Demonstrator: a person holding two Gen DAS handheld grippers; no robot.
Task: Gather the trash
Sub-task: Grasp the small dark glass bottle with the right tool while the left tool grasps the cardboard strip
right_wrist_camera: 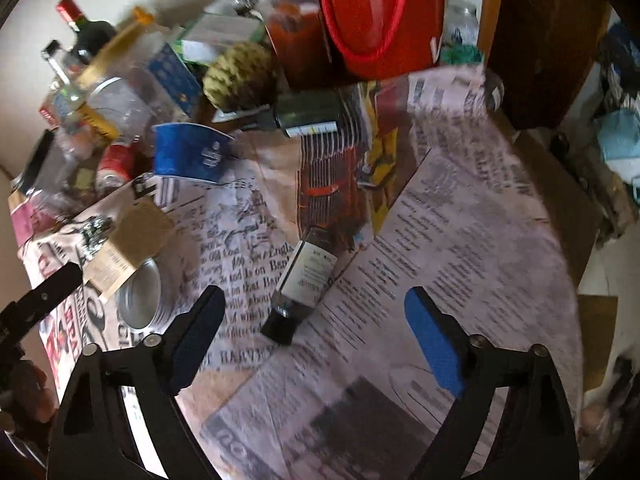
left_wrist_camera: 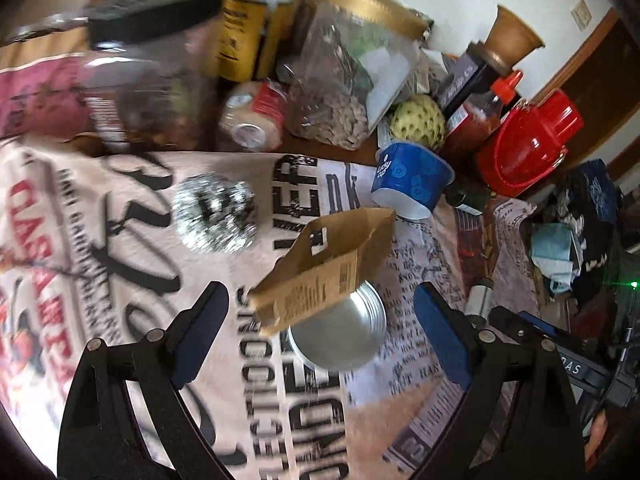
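On a newspaper-covered table, a brown paper bag leans over an open metal tin; both also show in the right wrist view, the bag and the tin. A crumpled foil ball and a tipped blue paper cup lie beyond. My left gripper is open, its fingers either side of the tin and bag, a little short of them. My right gripper is open around the cap end of a small dark bottle lying on the paper.
Clutter crowds the table's far side: a red helmet, a sauce bottle, a green scaly fruit, a bag of seeds, a red can, a yellow tin. The table edge is to the right.
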